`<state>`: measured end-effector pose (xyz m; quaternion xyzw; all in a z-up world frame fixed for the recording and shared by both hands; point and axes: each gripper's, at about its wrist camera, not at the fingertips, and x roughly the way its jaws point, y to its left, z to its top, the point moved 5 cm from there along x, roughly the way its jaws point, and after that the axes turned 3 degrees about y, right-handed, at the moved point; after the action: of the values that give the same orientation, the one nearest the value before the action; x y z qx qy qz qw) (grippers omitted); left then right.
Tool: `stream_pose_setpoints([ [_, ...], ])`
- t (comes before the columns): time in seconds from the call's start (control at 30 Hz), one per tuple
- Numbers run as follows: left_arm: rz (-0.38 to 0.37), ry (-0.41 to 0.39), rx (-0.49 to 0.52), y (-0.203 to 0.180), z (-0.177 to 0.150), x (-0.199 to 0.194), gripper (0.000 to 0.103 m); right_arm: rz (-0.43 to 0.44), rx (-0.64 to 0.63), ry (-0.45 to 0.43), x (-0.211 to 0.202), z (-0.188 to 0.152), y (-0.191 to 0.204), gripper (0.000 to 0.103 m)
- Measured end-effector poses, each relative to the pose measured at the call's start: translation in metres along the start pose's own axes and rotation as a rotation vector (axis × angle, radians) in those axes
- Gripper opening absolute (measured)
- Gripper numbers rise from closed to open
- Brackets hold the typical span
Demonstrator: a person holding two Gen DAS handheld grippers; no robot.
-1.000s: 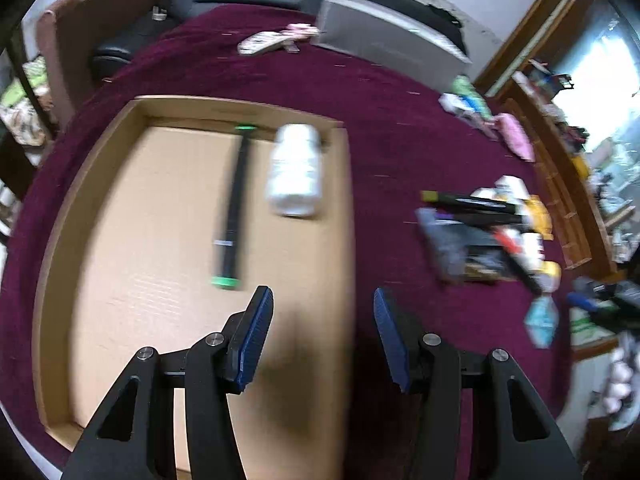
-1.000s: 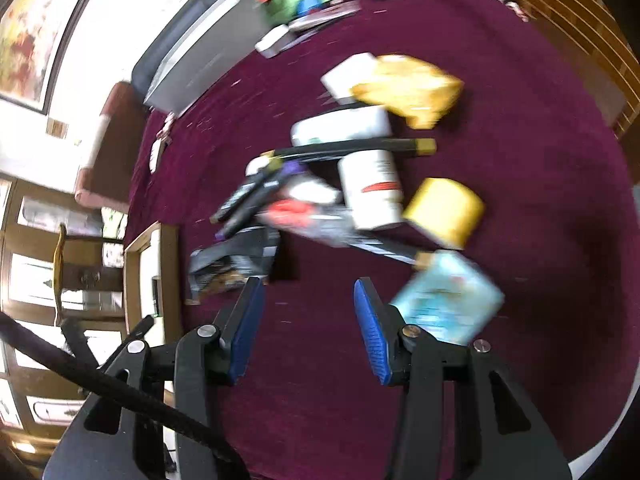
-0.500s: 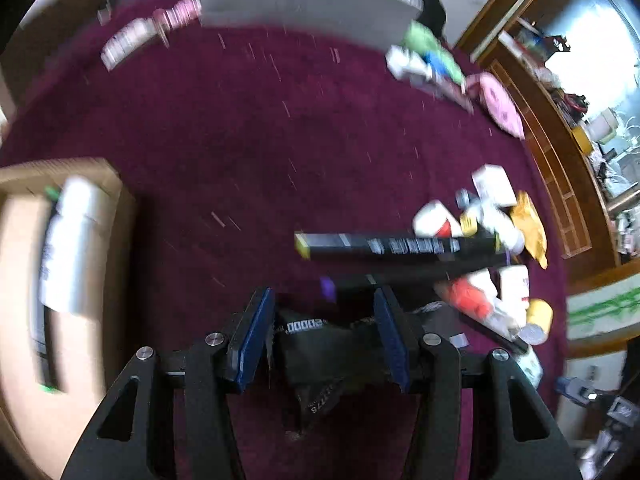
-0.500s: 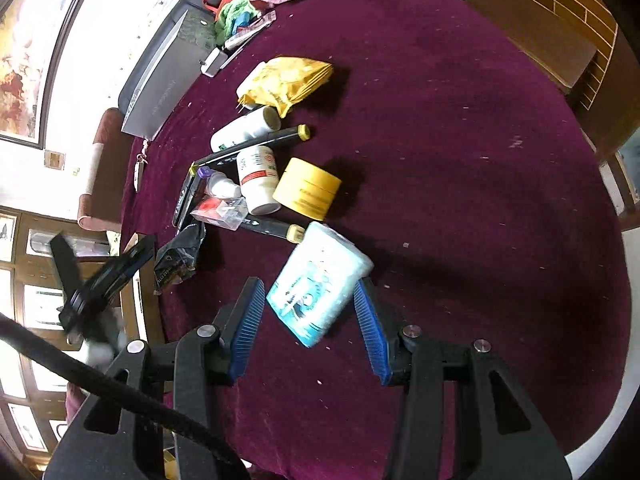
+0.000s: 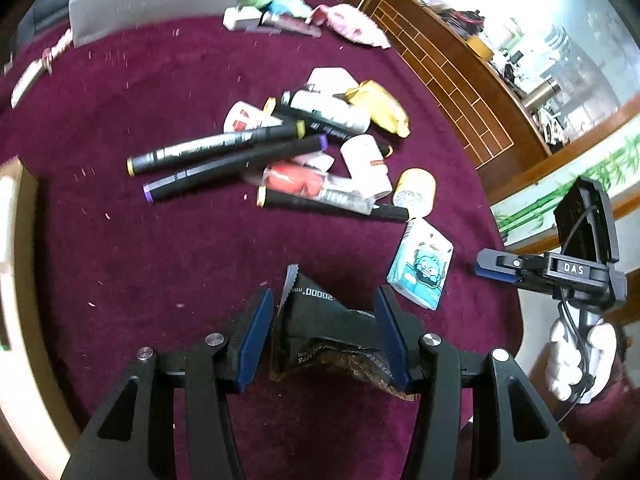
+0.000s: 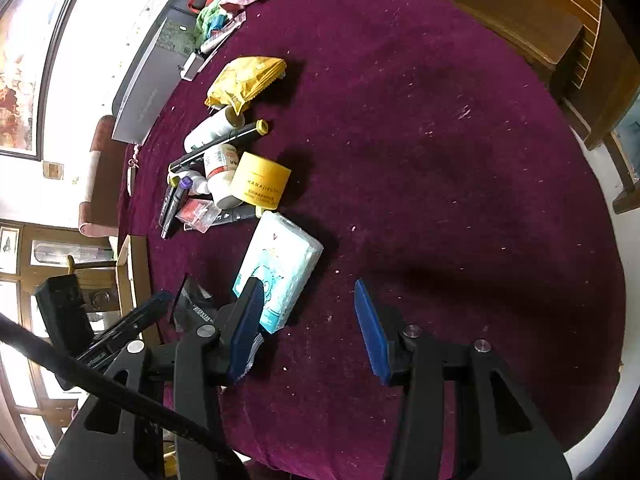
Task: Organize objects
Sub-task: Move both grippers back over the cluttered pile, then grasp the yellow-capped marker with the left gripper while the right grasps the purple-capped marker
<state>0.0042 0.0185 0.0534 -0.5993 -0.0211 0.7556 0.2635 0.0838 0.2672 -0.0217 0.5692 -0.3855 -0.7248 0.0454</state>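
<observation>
A crumpled black packet [image 5: 320, 316] lies on the maroon cloth between the fingers of my left gripper [image 5: 324, 300]. The jaws stand open on either side of it and the pads do not press it. Ahead lies a pile: black markers [image 5: 216, 146], white bottles [image 5: 368, 160], a yellow jar [image 5: 416, 192], a yellow pouch [image 5: 384, 104]. A light blue tissue pack [image 6: 280, 264] lies beside the left finger of my right gripper [image 6: 308, 300], which is open with only cloth between its pads. In the left wrist view the right gripper [image 5: 496, 268] sits just right of that tissue pack [image 5: 420, 268].
A cardboard box [image 5: 24, 280] stands at the left edge of the table. A grey flat case [image 5: 152, 4], a pink cloth [image 5: 352, 28] and small items lie at the back. A wooden cabinet [image 6: 520, 20] stands beyond the table's far right. Bare maroon cloth [image 6: 440, 160] spreads right of the pile.
My left gripper swung right, from over the cardboard box to the pile, and now straddles the black packet. My right gripper sank toward the tissue pack, which now lies by its left finger.
</observation>
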Motion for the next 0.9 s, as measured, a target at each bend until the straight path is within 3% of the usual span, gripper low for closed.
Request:
stream_pose_setpoints([
  [0.07, 0.056, -0.016, -0.041, 0.005, -0.004, -0.008, 0.046, 0.0, -0.017, 0.005, 0.002, -0.001, 0.004, 0.046],
  [0.2, -0.029, -0.062, -0.261, 0.032, -0.022, -0.022, 0.046, 0.026, -0.113, 0.028, 0.004, -0.004, 0.029, 0.046],
  [0.27, -0.029, -0.074, -0.306, 0.045, -0.026, -0.023, 0.046, 0.035, -0.169, 0.044, 0.01, -0.003, 0.047, 0.046],
  [0.33, 0.038, -0.08, -0.274, 0.052, -0.017, -0.023, 0.046, 0.042, -0.225, 0.069, 0.02, -0.001, 0.068, 0.047],
  [0.47, 0.182, -0.157, -0.08, 0.055, 0.036, -0.023, 0.046, 0.077, -0.26, 0.113, 0.042, -0.002, 0.101, 0.047],
  [0.53, 0.219, -0.189, -0.053, 0.062, 0.067, -0.018, 0.046, 0.087, -0.264, 0.12, 0.046, -0.009, 0.106, 0.047],
  [0.67, 0.332, -0.154, -0.04, 0.08, 0.11, 0.015, 0.046, 0.068, -0.247, 0.128, 0.046, -0.024, 0.097, 0.047],
  [0.77, 0.298, -0.041, -0.08, 0.094, 0.113, 0.046, 0.046, 0.038, -0.202, 0.119, 0.041, -0.03, 0.077, 0.047],
  [0.83, 0.178, 0.036, -0.103, 0.09, 0.101, 0.061, 0.048, 0.027, -0.174, 0.108, 0.035, -0.03, 0.067, 0.047],
  [0.9, 0.116, 0.046, -0.049, 0.076, 0.088, 0.061, 0.05, 0.024, -0.141, 0.088, 0.029, -0.03, 0.055, 0.048],
])
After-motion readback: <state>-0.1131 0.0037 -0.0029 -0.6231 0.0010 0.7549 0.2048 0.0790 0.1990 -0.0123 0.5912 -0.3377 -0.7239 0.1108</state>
